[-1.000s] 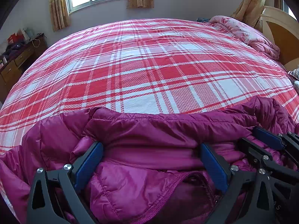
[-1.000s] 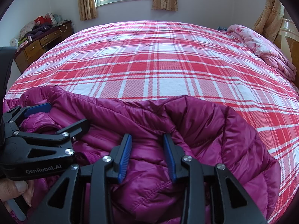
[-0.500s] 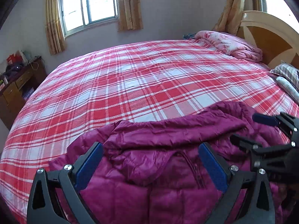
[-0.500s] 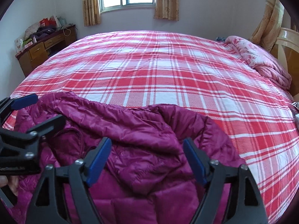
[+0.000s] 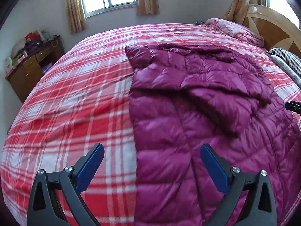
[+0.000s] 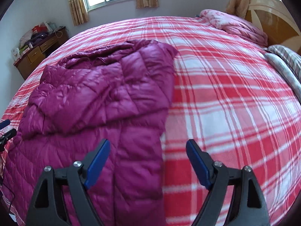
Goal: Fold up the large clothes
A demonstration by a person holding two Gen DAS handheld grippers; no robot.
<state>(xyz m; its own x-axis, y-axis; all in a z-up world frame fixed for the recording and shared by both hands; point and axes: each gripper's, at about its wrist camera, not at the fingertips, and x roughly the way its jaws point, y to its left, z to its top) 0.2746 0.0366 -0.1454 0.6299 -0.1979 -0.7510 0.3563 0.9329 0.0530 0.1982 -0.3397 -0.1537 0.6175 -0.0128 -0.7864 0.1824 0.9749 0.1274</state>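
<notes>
Purple down jacket (image 5: pixel 197 101) lies flat on the plaid bed (image 5: pixel 75 98), top already folded down. Left gripper (image 5: pixel 150 162) and right gripper (image 6: pixel 146 160) both gape, empty. I'd grab the hem corners at 6 o'clock evenly.

Plaid bed (image 5: pixel 75 98); magenta jacket (image 5: pixel 188 98), perhaps pillows (image 5: pixel 287 62)

Shiny puffer on a soft bed
We see a magenta quilted down jacket (image 5: pixel 197 101) with slick sheen, on a matt red-and-white plaid woven bedspread (image 5: pixel 75 103); glossy tan wooden headboard (image 5: pixel 272 30).
</notes>
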